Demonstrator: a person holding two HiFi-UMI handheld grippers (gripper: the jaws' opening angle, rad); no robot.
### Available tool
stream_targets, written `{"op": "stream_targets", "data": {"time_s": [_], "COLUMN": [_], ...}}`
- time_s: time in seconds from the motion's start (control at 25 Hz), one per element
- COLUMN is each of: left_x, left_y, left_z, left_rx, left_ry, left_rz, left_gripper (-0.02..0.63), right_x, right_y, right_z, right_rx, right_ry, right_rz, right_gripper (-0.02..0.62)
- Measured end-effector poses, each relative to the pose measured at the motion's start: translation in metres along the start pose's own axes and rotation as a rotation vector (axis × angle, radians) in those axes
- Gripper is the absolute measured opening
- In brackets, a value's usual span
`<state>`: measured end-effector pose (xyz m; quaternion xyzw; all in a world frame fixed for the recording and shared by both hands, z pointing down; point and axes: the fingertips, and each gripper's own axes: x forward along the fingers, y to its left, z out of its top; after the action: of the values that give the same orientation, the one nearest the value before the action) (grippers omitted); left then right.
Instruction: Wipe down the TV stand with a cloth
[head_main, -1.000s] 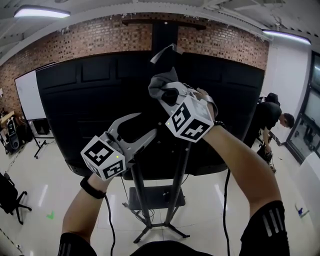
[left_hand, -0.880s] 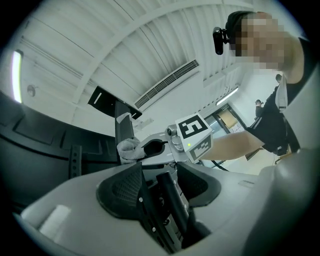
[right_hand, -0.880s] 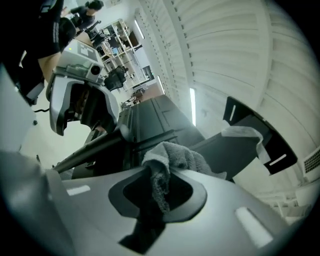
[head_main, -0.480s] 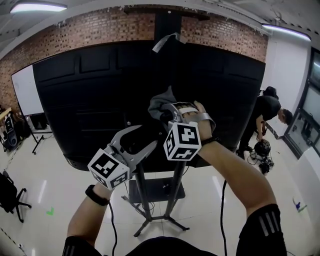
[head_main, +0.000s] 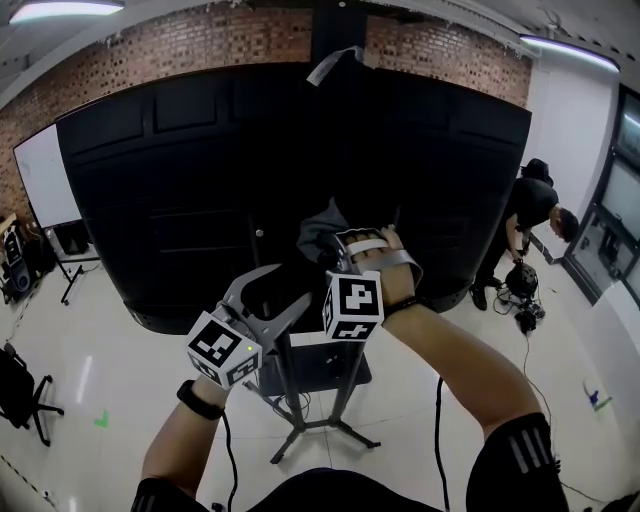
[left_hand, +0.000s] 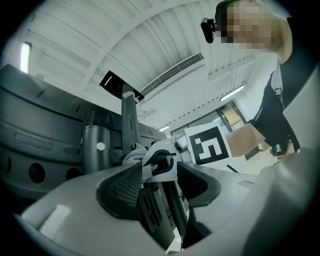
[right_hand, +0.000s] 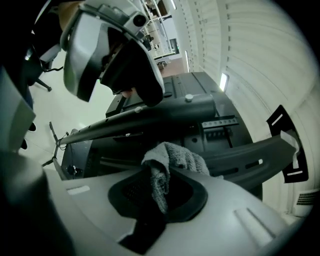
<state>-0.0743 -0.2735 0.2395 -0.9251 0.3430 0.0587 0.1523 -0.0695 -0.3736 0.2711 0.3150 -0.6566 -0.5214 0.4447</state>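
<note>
Our right hand-held gripper (head_main: 338, 248) was closed on the grey cloth (head_main: 318, 222), held high by the TV stand (head_main: 286, 385) behind the screen (head_main: 150, 200). Left hand-held gripper (head_main: 268, 296): jaws apart, empty. We judged wiping under way, with the lower posts and base unwiped.

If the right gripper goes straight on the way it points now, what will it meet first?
Probably the black back panel of the TV, touched first by the grey cloth that the right gripper holds; depth is unclear.

No legible words, brands, numbers or signs in any view, only coded square markers (head_main: 352, 303)
</note>
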Motion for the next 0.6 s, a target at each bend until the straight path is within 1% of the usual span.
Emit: {"op": "stream_targets", "data": {"time_s": [0.24, 0.4, 0.6], "left_x": [-0.008, -0.011, -0.014], "left_y": [-0.002, -0.007, -0.011], "left_z": [-0.031, -0.051, -0.070], "left_rx": [-0.023, -0.055, -0.084], "left_ry": [0.022, 0.046, 0.070], "left_rz": [-0.001, -0.002, 0.000], "left_gripper": [0.242, 0.242, 0.243], "right_x": [0.012, 0.025, 0.035], "right_y": [0.037, 0.073, 0.103], "right_z": [-0.007, -0.015, -0.016], "right_rx": [0.008, 0.005, 0.011], "right_ry": [0.028, 0.051, 0.060], "right_rz": [0.014, 0.062, 0.089], "right_gripper": [0.052, 0.052, 0.052]}}
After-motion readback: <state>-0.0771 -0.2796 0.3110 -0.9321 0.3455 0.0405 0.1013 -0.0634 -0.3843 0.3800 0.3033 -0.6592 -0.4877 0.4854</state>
